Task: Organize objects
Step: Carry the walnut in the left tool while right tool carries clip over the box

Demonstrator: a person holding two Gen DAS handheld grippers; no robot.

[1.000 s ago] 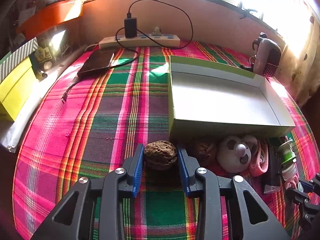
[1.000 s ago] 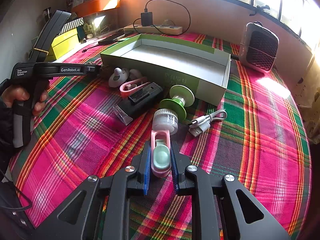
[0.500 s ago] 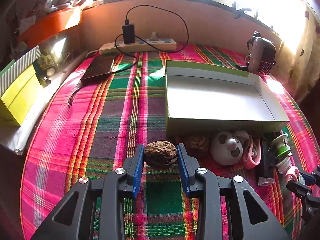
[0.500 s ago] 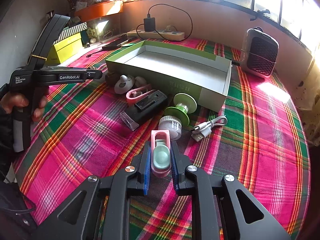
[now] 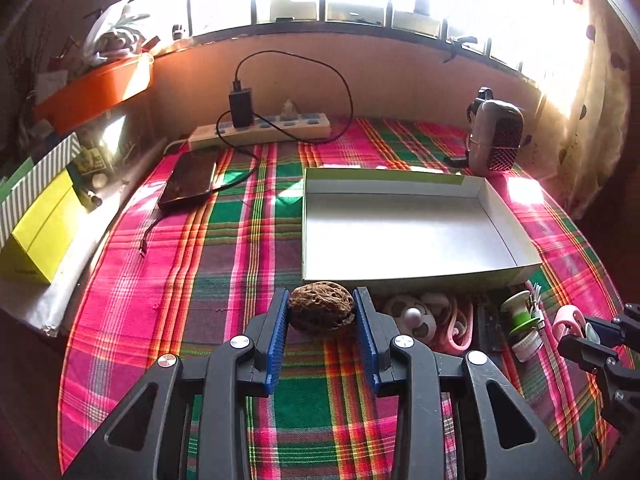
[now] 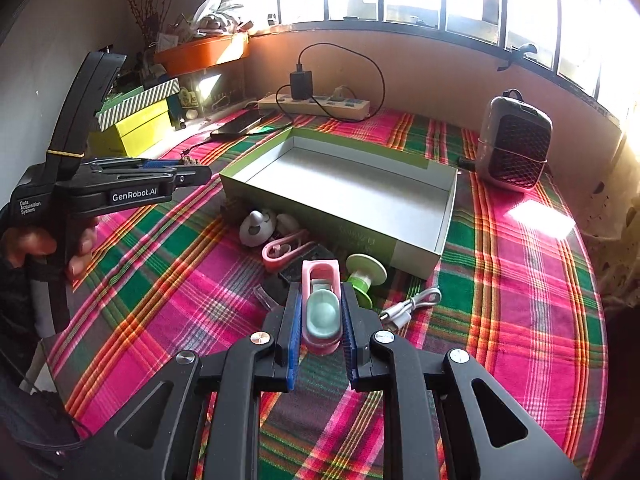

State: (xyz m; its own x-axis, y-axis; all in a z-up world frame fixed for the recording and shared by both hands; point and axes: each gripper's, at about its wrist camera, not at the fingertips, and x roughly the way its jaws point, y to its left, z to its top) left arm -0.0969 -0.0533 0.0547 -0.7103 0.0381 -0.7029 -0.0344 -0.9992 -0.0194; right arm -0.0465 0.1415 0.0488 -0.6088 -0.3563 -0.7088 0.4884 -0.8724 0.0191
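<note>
Left tongs (image 5: 322, 314) pinch a wrinkled brown walnut (image 5: 321, 312) at the near left corner of the green box (image 5: 420, 276); right tongs (image 6: 321, 312) clamp a pink-and-mint clip (image 6: 321, 308), raised above the plaid-covered desk (image 6: 520, 320).

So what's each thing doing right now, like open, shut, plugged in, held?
Left claw: shut on the walnut.
Right claw: shut on the pink clip.
Green box: open, nothing inside.
Charger: plugged into the power strip.
Phone: lying flat, screen dark.
White cable: coiled on the cloth, unplugged.
Green spool: tipped on its side.
</note>
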